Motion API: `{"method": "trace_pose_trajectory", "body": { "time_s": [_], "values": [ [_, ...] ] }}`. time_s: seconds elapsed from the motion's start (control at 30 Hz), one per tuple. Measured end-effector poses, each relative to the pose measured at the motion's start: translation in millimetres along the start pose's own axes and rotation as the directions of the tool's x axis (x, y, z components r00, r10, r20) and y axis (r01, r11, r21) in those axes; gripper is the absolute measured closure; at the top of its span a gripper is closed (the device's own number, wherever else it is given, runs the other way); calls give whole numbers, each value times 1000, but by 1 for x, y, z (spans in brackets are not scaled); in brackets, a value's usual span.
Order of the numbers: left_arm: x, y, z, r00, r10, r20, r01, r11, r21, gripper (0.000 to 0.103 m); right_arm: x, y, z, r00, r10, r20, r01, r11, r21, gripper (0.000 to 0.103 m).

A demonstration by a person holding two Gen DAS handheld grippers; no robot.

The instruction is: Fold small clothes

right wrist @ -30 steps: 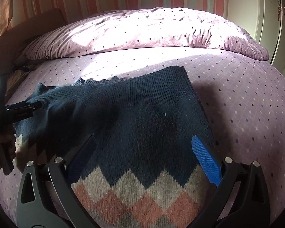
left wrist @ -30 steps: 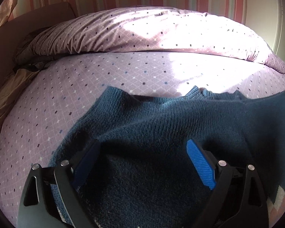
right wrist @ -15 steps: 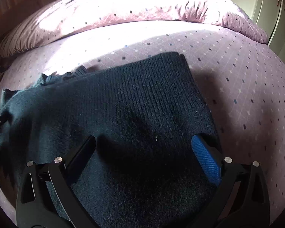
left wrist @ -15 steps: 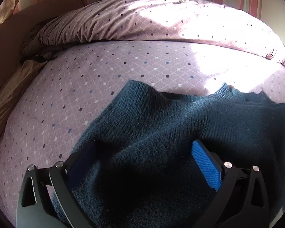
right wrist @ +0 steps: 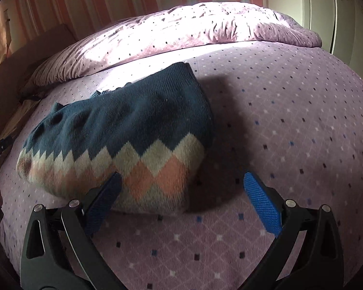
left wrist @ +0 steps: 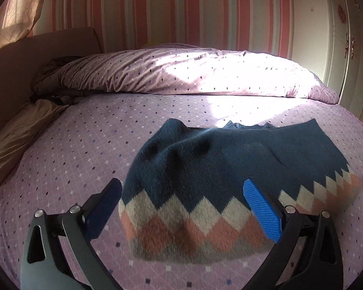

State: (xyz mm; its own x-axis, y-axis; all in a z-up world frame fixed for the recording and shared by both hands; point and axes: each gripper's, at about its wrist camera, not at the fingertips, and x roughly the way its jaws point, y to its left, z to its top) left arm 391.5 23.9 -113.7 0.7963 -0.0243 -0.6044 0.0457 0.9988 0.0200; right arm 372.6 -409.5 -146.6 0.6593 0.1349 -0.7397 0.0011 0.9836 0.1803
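Basically both grippers, left gripper point(left wrist: 181, 207) & right gripper point(right wrist: 181, 198), are held wide open w/ nothing gripped, prob since the sweater point(right wrist: 123, 130) is laid folded on the bed point(right wrist: 290, 120).

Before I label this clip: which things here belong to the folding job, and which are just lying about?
Job:
- knit sweater, folded on the bed
- left gripper, open
- right gripper, open

Lying about:
- rolled duvet
- tan pillow
- bedsheet

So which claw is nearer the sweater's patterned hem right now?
Left. The left claw is open, straddling the sweater at its hem. The right claw is open too, with only one finger over the sweater's right corner.
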Motion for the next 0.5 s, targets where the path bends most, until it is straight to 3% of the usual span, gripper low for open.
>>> {"method": "trace_pose_trajectory", "body": {
  "time_s": [0.2,0.27,0.37,0.5],
  "values": [
    [-14,-24,-28,999,-2,-37,2,1000,18,2,15,-22,-27,995,102,-5,-100,983,154,4],
    [-9,-30,-32,998,-13,-65,13,1000,6,2,28,-21,-26,988,146,-43,-136,975,173,16],
    [0,-45,-32,997,-11,-74,9,999,-31,2,38,-10,-20,992,112,-62,-104,986,129,18],
    [15,-77,-28,996,6,-84,-11,998,-68,2,56,-5,-23,984,143,-108,-125,979,164,18]
  ]
}}
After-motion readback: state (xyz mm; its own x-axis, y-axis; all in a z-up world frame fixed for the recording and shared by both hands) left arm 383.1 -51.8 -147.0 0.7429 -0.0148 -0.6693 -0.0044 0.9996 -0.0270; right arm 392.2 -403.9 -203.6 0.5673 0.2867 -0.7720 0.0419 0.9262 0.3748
